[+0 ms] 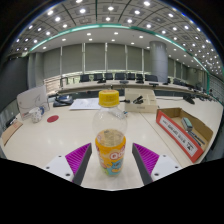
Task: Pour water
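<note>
Claw [111,160] is spread, w/ purple pads [79,155] at either side; one clear bottle [110,147] w/ orange-yellow label stands between the fingers, cap toward the room. Can't tell if the pads actually touch the bottle; a slim gap seems to show at each side, so not pinching as far as visible. Bottle looks to rest on the white table [60,135]. Just beyond the bottle, bare tabletop runs fwd to one yellow cup-like container [108,98], well apart, near the table's far edge. Right of the fingers, one open cardboard box [185,130] w/ red-printed side sits near the table's right edge, narrowing room on that side. Left side has wider open surface; one small red item [52,118] and a light board or paper [32,100] sit toward the far left edge. Past the table: office desks, chairs, ceiling w/ many round lights.
</note>
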Demonstrator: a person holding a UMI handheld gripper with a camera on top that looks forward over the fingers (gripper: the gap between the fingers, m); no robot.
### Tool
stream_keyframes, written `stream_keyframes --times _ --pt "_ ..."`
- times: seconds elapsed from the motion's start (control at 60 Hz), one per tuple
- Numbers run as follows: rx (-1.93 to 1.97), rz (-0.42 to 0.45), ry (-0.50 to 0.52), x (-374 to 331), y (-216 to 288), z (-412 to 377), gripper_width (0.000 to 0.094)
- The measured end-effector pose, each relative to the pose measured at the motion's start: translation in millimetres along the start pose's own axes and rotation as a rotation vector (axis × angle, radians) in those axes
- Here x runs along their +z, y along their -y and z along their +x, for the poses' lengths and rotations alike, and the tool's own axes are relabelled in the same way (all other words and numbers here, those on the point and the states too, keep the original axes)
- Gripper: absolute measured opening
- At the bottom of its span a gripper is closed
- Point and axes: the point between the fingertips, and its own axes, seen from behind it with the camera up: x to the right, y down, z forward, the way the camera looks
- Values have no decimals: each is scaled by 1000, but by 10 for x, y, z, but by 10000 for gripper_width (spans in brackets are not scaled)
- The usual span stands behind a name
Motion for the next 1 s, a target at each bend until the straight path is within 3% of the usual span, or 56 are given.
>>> stream_keyframes --times 0.083,0.15,0.35,0.483,0.65,0.867,1.0 --pt "2 48 12 200 114 -19 714" --pt "3 72 9 322 173 -23 540" --pt "-67 96 -51 424 261 -3 427" --pt "-180 88 -100 445 477 -98 418" --pt "-329 119 -158 572 1167 -539 418" --pt "-667 184 -304 855 2290 -1701 418" --pt "-969 216 -399 1196 2735 -2611 415"
